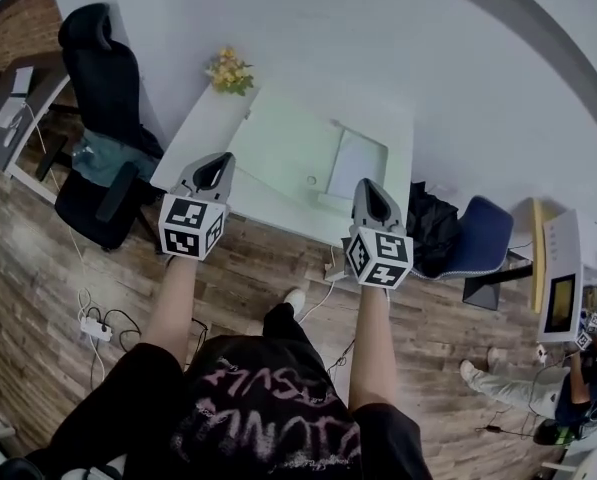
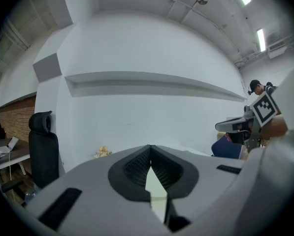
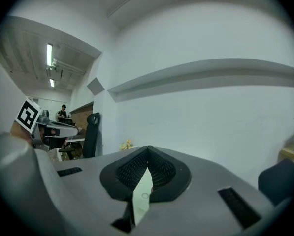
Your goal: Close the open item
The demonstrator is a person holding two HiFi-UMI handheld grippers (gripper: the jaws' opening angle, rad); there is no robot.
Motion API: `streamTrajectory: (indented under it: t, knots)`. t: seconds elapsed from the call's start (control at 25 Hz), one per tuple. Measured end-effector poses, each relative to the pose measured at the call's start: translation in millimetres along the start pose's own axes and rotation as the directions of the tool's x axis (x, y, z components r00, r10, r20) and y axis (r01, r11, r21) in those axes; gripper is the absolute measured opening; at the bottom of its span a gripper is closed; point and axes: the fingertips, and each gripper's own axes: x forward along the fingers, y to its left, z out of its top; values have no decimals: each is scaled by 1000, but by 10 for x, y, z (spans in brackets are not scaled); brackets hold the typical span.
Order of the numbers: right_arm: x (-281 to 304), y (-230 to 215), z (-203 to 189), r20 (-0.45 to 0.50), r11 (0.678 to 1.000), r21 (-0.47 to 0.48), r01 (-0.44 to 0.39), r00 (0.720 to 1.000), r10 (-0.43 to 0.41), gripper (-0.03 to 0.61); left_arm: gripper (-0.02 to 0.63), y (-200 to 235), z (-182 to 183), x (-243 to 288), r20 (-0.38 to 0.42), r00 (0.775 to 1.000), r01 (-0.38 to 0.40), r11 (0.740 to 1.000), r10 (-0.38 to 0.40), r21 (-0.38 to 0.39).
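The left gripper (image 2: pixel 150 150) had its jaws brought together, the ribbed pads meeting at the tips with nothing caught between them; only a thin wedge of pale tabletop showed through the gap lower down. The right gripper (image 3: pixel 147 150) stood the same way, tips closed on nothing. From the head view both were held out in the air side by side, well apart from each other, at the near edge of a white table (image 1: pixel 193 133), the left one towards its left end and the right one towards its right. Neither touched anything on it. The open item (image 1: pixel 358 161), a thin grey hinged thing (it looked like a laptop, though the view was too small to be sure), lay on the right part of the table with its lid up, beyond the grippers and nearer the right one. Just beside it on the left a pale green mat (image 1: pixel 283 148) covered the middle of the table, and a small bunch of yellow flowers (image 1: pixel 228 71) sat at the far left corner. A black office chair (image 1: pixel 100 88) stood off the table's left end, and a blue chair (image 1: pixel 478 236) off its right. Below, on the wood-plank floor (image 1: pixel 48 268), a white power strip (image 1: pixel 95 328) lay among loose cables.
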Motion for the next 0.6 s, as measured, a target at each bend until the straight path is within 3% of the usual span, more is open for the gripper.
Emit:
streamTrajectory:
  t: [0.28, 0.6]
  knots:
    - [697, -440, -33, -25, 999, 16, -51, 998, 51, 9, 3, 92, 5, 701, -49, 998, -38, 999, 38, 3]
    - [1389, -713, -23, -41, 989, 25, -147, 988, 148, 9, 3, 307, 33, 1177, -91, 987, -132, 991, 132, 1]
